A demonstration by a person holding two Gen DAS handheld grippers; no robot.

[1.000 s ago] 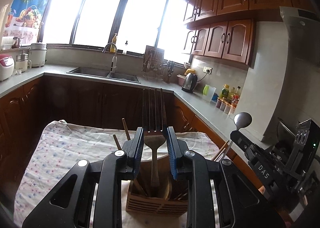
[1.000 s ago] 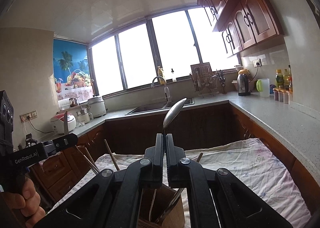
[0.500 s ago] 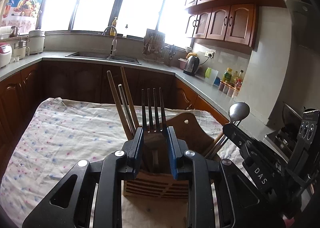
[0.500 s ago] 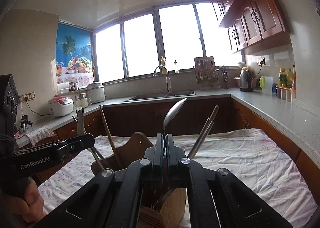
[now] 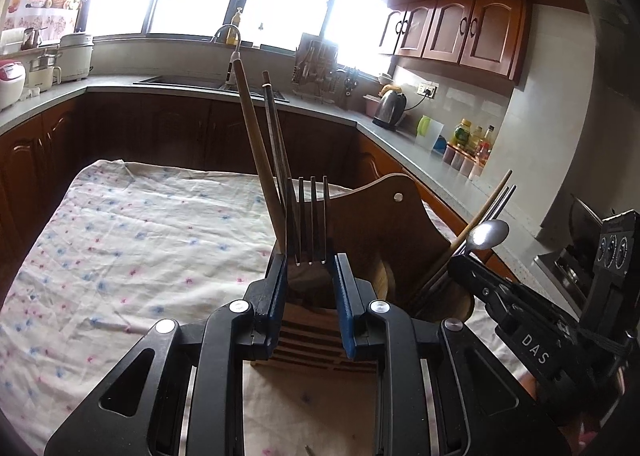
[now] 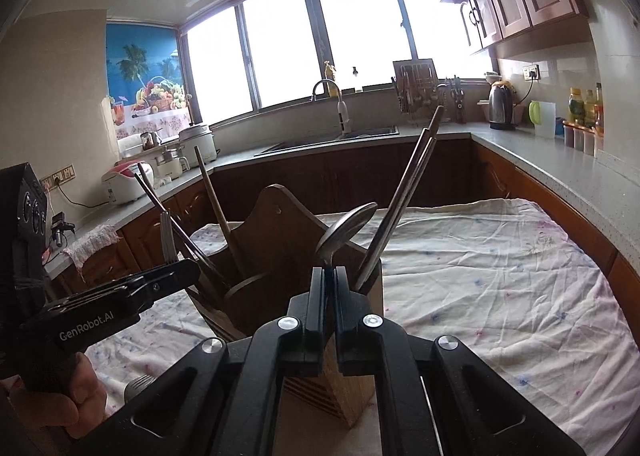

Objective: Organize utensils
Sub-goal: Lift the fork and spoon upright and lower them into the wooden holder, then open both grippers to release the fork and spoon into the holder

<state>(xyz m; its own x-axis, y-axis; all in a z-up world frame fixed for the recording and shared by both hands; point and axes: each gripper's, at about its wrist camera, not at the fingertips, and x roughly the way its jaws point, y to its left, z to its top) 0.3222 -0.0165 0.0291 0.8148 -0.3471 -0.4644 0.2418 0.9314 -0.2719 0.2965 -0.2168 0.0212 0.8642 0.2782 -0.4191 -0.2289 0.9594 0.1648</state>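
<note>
A wooden utensil holder (image 5: 384, 240) (image 6: 280, 256) stands on the flowered cloth, with chopsticks (image 5: 260, 151) (image 6: 404, 195) leaning out of it. My left gripper (image 5: 309, 268) is shut on a metal fork (image 5: 308, 223), tines up, its handle down in the holder's left compartment. My right gripper (image 6: 329, 276) is shut on a metal spoon (image 6: 346, 232), bowl up, its handle over the holder's right side. The spoon also shows in the left wrist view (image 5: 486, 234), and the fork in the right wrist view (image 6: 168, 236).
The flowered cloth (image 5: 132, 240) (image 6: 492, 276) covers the table. Grey counters run around the back with a sink (image 6: 344, 135), a kettle (image 5: 390, 109), bottles (image 5: 472, 139) and rice cookers (image 6: 160, 163).
Both grippers have come down with their utensils. The fork and spoon handles have sunk toward the holder, which now fills more of both views.
</note>
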